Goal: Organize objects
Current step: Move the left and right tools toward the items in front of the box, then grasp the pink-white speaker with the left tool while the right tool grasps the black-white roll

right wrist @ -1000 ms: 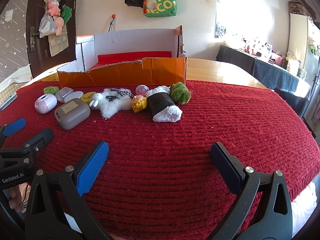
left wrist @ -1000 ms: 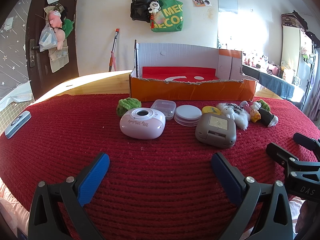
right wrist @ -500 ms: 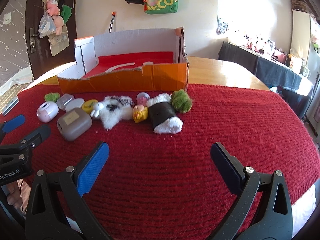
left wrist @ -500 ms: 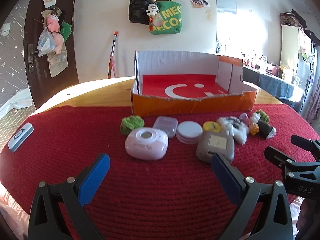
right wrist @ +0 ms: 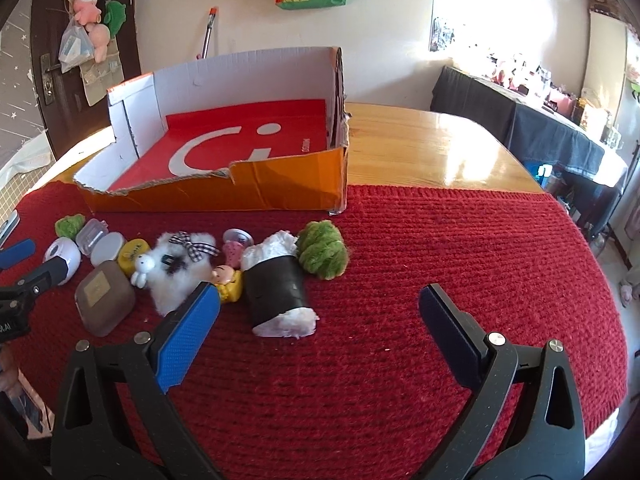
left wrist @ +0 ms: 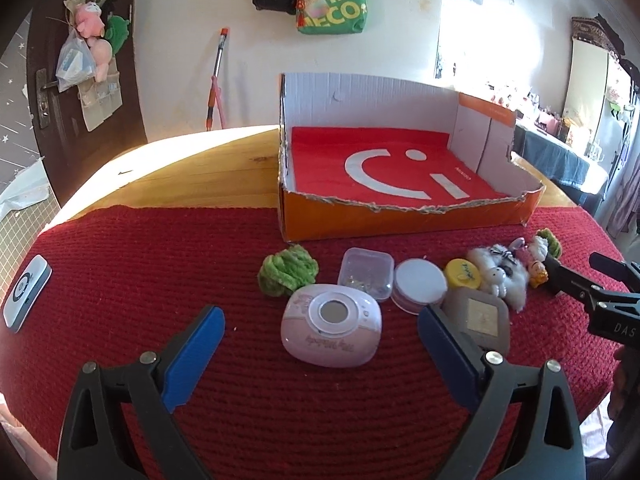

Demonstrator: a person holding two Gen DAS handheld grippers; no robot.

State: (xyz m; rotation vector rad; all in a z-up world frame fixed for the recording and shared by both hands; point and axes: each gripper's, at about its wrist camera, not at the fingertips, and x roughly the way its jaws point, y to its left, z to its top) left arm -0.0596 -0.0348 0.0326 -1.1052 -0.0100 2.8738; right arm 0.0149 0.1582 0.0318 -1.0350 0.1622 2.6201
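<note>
Cardboard box [left wrist: 400, 184], orange outside and white inside, with a red printed floor: it stands at the far edge of the red knitted cloth [left wrist: 140, 272] and, as far as both views show, holds nothing. The small objects lie in a row on the cloth just in front of it: green pompom [left wrist: 286, 272], clear plastic case [left wrist: 366, 274], white round tin [left wrist: 420, 286], yellow lid [left wrist: 463, 274], pink device [left wrist: 331, 330], grey case [left wrist: 478, 320], white fluffy toy [right wrist: 178, 270], small yellow figure [right wrist: 227, 282], black-and-white roll plush [right wrist: 278, 288] and a second green pompom [right wrist: 322, 250]. Judged from this layout, sorting has not begun; every item is left to move (presumably into the box).

Left gripper [left wrist: 320, 356]: jaws wide, just closed a little, straddling the pink device without touching it. Right gripper [right wrist: 318, 328]: jaws wide apart, empty, above bare cloth beside the roll plush.

Hard to make out: the clear case's contents; a pink object behind the figure; the left gripper's right finger partly covers the grey case.
</note>
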